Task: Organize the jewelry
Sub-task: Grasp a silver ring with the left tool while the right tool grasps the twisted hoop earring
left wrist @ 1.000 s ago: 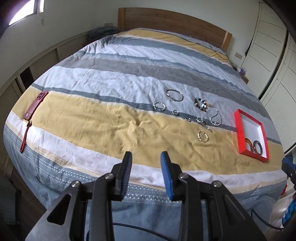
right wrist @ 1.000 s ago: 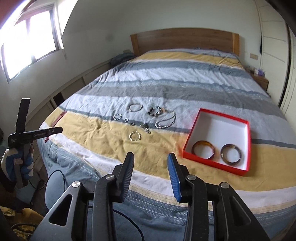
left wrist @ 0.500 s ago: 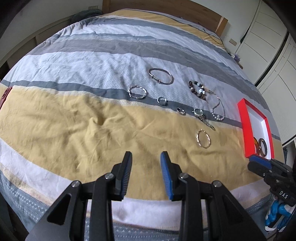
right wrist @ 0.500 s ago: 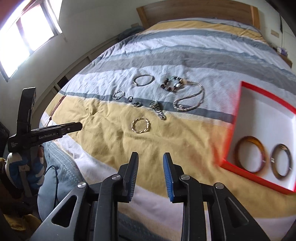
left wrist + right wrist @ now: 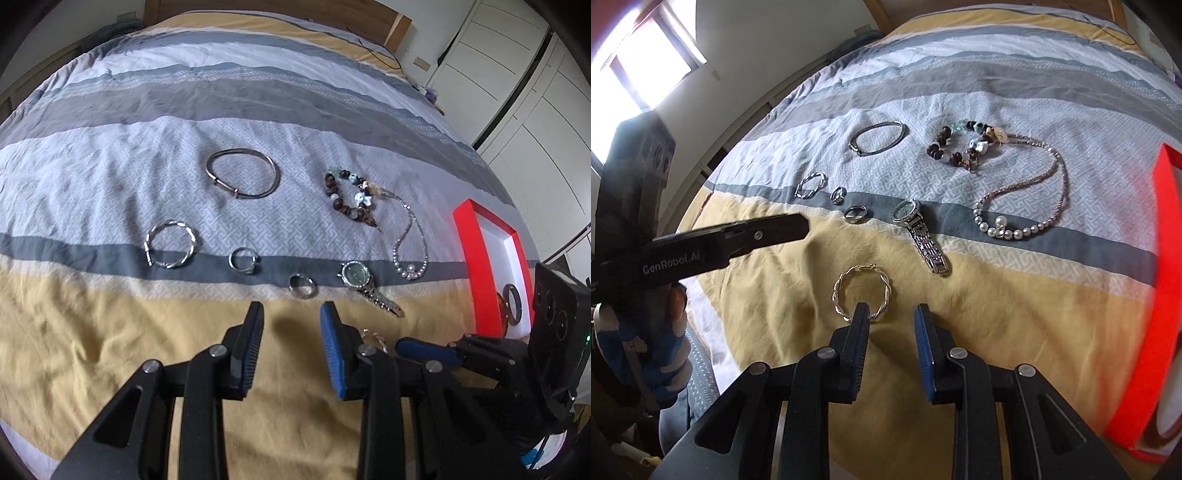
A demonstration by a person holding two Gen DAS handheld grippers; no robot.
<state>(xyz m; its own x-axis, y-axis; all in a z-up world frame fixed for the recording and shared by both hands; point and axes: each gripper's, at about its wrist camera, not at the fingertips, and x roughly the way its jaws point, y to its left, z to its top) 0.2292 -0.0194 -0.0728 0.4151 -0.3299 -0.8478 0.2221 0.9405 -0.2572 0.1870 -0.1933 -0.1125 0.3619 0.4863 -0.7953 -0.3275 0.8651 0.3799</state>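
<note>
While the twisted gold bangle (image 5: 861, 293) lies flat on the bed (image 5: 997, 314), just ahead of the right gripper (image 5: 891, 314), jaws spread, pickup is the step. Next: straddle its rim, close, carry to red box (image 5: 1167, 236). Left gripper (image 5: 291, 314) idle, jaws spread.

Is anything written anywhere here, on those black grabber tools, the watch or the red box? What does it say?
"GenRobot.AI": white letters along the side of the left gripper, seen from the right wrist camera.
Watch: the dial is too small to read any marks.
Red box: no writing shows on it.
Nothing else readable in either view.
</note>
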